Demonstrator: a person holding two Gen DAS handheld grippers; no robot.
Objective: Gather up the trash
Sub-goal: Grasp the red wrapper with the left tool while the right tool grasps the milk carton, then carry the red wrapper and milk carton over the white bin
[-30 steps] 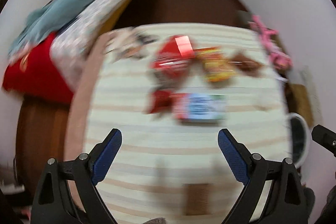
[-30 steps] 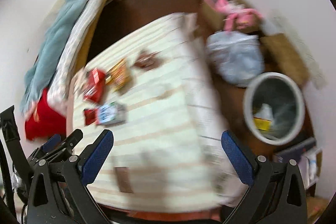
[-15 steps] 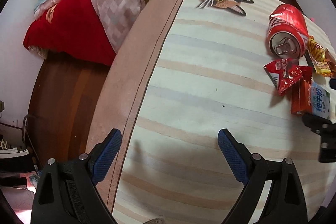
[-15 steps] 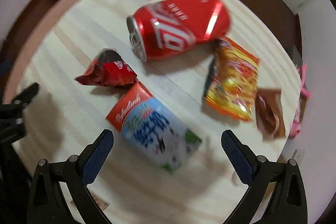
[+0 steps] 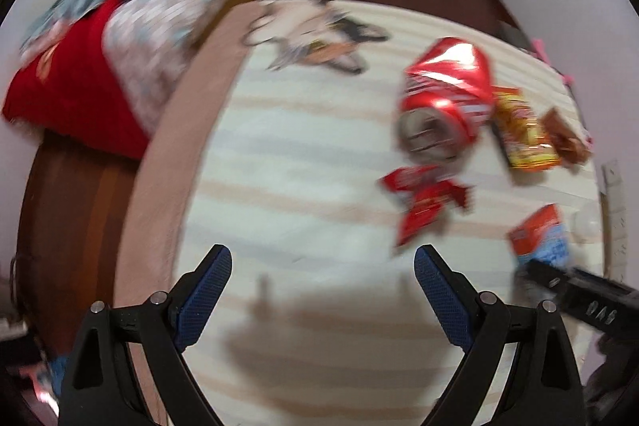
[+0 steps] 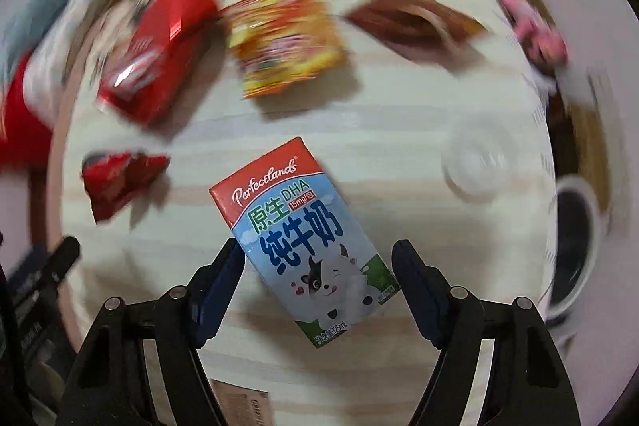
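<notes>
A blue, red-topped milk carton [image 6: 303, 234] sits between the fingers of my right gripper [image 6: 317, 266], sharp while the rest blurs; the jaws are narrowed on it. It also shows in the left wrist view [image 5: 541, 236]. On the striped mat [image 5: 303, 186] lie a red can [image 5: 443, 98], a red wrapper [image 5: 423, 202], a yellow snack packet [image 5: 523, 130] and a brown wrapper [image 5: 565, 140]. My left gripper [image 5: 321, 278] is open and empty over bare mat, left of the wrapper.
A round bin [image 6: 575, 254] stands off the mat's right edge. A clear lid [image 6: 479, 162] lies right of the carton. Bedding [image 5: 131, 14] and wooden floor [image 5: 72, 210] border the mat on the left. A pink object [image 6: 527, 14] sits at the far right.
My right gripper has come down over the milk carton and its jaws have narrowed around it. My left gripper has swung so the can and wrappers sit nearer centre.
</notes>
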